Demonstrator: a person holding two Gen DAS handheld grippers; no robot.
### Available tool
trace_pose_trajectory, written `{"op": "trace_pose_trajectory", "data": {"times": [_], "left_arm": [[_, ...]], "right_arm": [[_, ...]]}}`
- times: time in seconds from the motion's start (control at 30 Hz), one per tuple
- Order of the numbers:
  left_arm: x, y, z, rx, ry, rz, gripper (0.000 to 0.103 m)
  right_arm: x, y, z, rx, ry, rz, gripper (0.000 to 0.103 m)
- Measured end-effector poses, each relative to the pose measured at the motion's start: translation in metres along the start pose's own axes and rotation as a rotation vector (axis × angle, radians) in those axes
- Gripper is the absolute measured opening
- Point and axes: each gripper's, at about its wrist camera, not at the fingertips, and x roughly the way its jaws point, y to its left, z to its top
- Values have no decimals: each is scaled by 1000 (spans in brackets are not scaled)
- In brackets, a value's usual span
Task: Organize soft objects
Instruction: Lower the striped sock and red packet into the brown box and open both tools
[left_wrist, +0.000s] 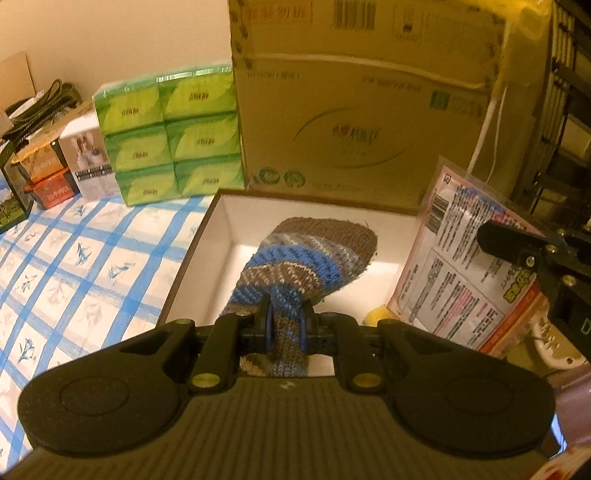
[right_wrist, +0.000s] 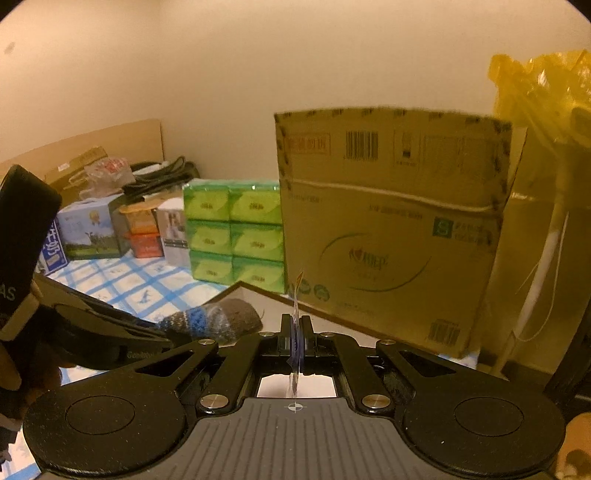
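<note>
A knitted sock (left_wrist: 306, 254) in brown, blue and grey stripes hangs over a shallow white box (left_wrist: 207, 243) with a dark rim. My left gripper (left_wrist: 287, 314) is shut on the sock's cuff end, and the toe droops into the box. In the right wrist view the sock (right_wrist: 218, 321) sticks out from the left gripper at the left. My right gripper (right_wrist: 296, 325) is shut on a flat printed plastic packet (right_wrist: 296, 295), seen edge-on there. The packet (left_wrist: 465, 266) shows its printed face at the right of the left wrist view, held over the box's right side.
A big cardboard carton (left_wrist: 369, 99) stands right behind the box. Green tissue packs (left_wrist: 166, 133) are stacked to its left, with small boxes (left_wrist: 48, 170) beyond. The blue-checked tablecloth (left_wrist: 74, 266) spreads to the left. A yellow plastic bag (right_wrist: 535, 110) hangs at the right.
</note>
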Motion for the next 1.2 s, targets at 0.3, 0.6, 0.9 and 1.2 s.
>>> {"op": "trace_pose_trajectory", "data": {"times": [0.3, 0.6, 0.9, 1.2], "left_arm": [[36, 9, -1, 28, 71, 22, 12], [54, 21, -1, 12, 96, 16, 19], [52, 27, 2, 10, 71, 22, 40], [46, 28, -8, 45, 91, 22, 43]], "right_arm": [[40, -6, -11, 43, 80, 5, 2], [66, -9, -19, 67, 129, -1, 2], [76, -8, -14, 92, 89, -18, 2], [73, -7, -19, 75, 175, -6, 11]]}}
